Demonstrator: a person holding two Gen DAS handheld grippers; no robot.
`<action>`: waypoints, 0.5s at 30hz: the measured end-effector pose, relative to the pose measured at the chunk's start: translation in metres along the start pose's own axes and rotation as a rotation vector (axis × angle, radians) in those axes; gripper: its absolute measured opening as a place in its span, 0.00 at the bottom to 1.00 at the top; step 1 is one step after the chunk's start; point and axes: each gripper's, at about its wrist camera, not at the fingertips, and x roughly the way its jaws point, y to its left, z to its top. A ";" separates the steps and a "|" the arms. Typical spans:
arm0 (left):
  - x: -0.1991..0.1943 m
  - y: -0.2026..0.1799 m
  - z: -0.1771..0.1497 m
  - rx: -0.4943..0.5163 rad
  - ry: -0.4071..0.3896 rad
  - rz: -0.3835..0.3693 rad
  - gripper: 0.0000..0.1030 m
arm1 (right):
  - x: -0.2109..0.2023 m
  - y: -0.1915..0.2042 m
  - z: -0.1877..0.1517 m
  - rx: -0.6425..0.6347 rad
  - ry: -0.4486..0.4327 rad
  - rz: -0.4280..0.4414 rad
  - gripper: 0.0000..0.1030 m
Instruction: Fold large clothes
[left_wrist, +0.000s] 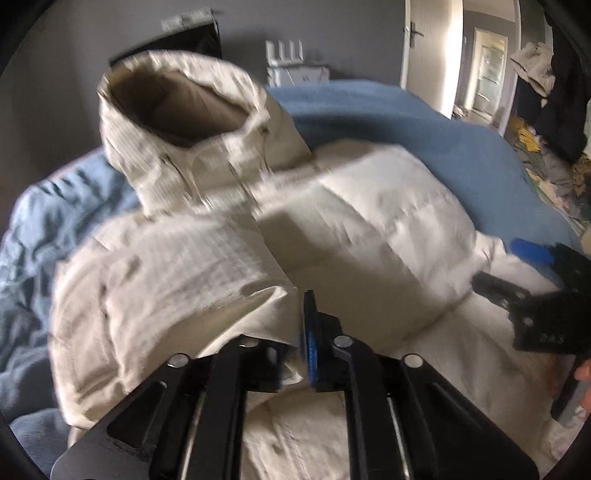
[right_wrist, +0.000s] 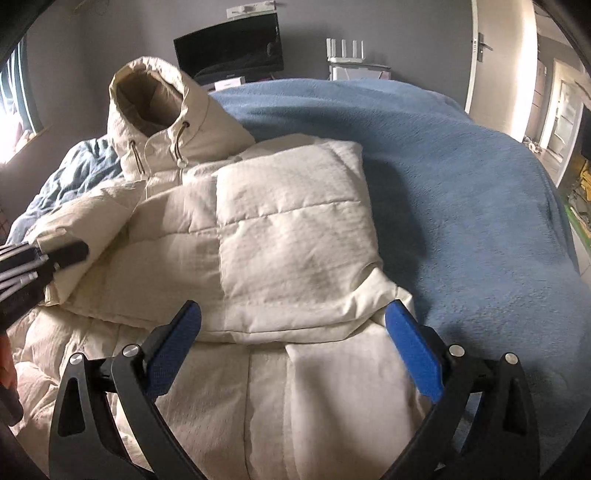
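The cream hooded puffer jacket (right_wrist: 288, 236) shows a fine woven grid and a tan hood lining (right_wrist: 147, 99). It lies on a plain blue blanket (right_wrist: 461, 192). Both grippers are black with blue pads (right_wrist: 413, 350). The far wall (right_wrist: 110, 40) is grey.

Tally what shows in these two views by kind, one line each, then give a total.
Cream hooded jacket: 1
Blue blanket: 1
Grippers: 2, left gripper and right gripper
Dark screen: 1
White router: 1
Total: 6
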 end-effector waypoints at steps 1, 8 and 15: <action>0.002 0.000 -0.003 -0.007 0.028 -0.036 0.41 | 0.002 0.001 -0.001 -0.004 0.008 -0.001 0.93; -0.051 0.011 -0.023 0.004 0.010 -0.108 0.67 | -0.006 0.011 -0.003 -0.048 -0.005 0.033 0.93; -0.115 0.102 -0.053 -0.115 -0.066 0.064 0.80 | -0.043 0.072 -0.008 -0.223 -0.037 0.164 0.93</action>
